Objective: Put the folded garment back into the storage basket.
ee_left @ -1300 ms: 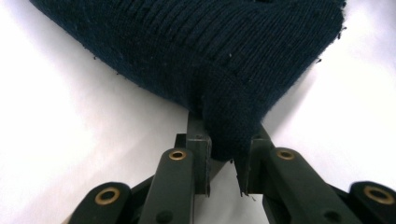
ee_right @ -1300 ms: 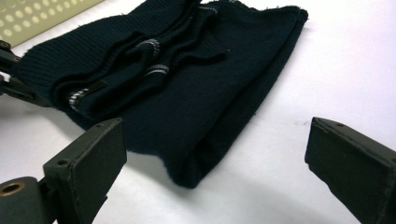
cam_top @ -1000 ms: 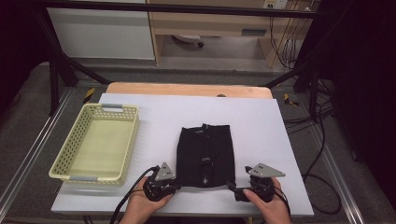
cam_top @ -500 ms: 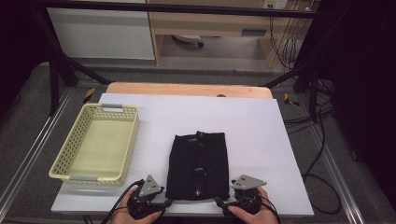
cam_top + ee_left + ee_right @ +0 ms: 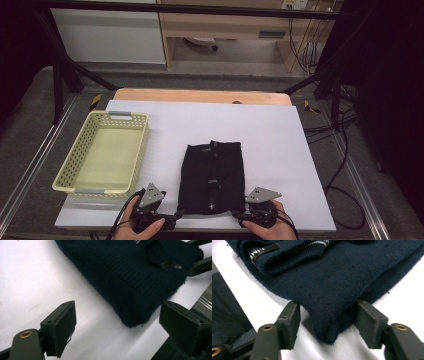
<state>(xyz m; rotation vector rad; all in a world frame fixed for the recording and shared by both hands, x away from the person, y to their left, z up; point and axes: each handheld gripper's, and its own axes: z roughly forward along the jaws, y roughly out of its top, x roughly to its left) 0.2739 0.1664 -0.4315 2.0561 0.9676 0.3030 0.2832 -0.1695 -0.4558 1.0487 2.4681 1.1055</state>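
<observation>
Both grippers have slid down to the bottom of the high view since a second ago, and the dark blue folded knit sweater [image 5: 212, 177] has come down with them toward the near edge of the white table [image 5: 280, 135]. It now lies flat in the lower middle of the high view, with its bottom edge at the table's edge.

The left gripper [image 5: 172, 218] sits at the sweater's lower left corner. Its jaws are wide open and hold nothing; the corner lies between them but is not touching either one. The right gripper [image 5: 236, 215] sits at the lower right corner. Its jaws are open too, with the corner [image 5: 325, 332] poking in between them, and they do not squeeze it.

This sweater looks soft, floppy and light. It will likely bend and sag when lifted, so the two bottom corners seem the best places to grab.

I count one sweater, one pale yellow plastic basket with holes [image 5: 82, 150] at the left, and two grippers.
</observation>
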